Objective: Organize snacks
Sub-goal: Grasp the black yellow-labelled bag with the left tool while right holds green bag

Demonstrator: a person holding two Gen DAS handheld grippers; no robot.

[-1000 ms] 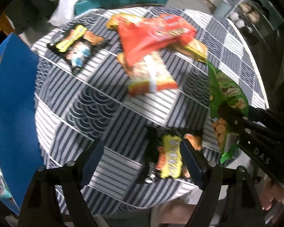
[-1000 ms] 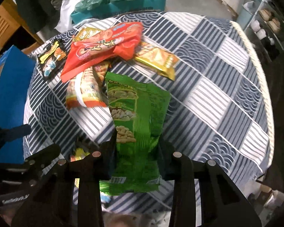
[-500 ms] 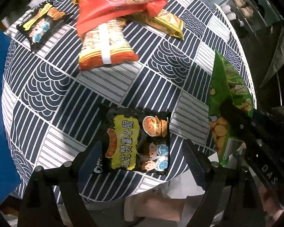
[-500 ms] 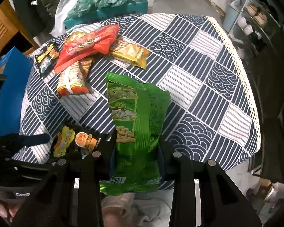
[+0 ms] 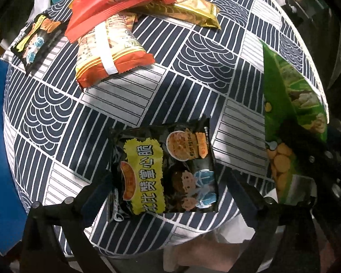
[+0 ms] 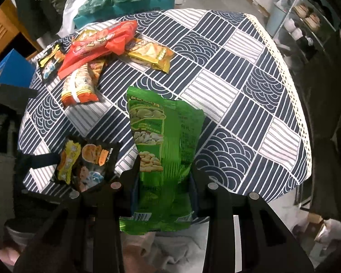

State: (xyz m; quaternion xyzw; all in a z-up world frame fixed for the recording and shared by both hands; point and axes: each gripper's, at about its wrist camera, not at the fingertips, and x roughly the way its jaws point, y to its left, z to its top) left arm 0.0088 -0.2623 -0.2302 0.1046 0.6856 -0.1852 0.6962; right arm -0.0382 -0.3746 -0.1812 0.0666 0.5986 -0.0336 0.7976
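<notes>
A black snack packet (image 5: 163, 168) with a yellow label lies flat on the patterned tablecloth (image 5: 193, 52) near the table's front edge. My left gripper (image 5: 167, 191) points down over it. Its jaws are opening, with the packet between them and the pads not pressing on it. My right gripper (image 6: 163, 182) is shut on a green snack bag (image 6: 163, 150) and holds it upright above the cloth, just right of the black packet (image 6: 86, 161). The green snack bag (image 5: 290, 104) also shows at the right edge of the left wrist view.
At the far left of the table lies a pile: a red bag (image 5: 122, 0), an orange-and-white packet (image 5: 109, 52), a gold packet (image 5: 188, 11) and a second black packet (image 5: 36, 41). A blue box (image 5: 0, 136) stands left of the table. A teal box (image 6: 125, 4) sits behind it.
My left gripper's jaws have spread wider and it has sunk closer to the black packet, which now lies flat between them. The right gripper keeps its hold on the green bag.
</notes>
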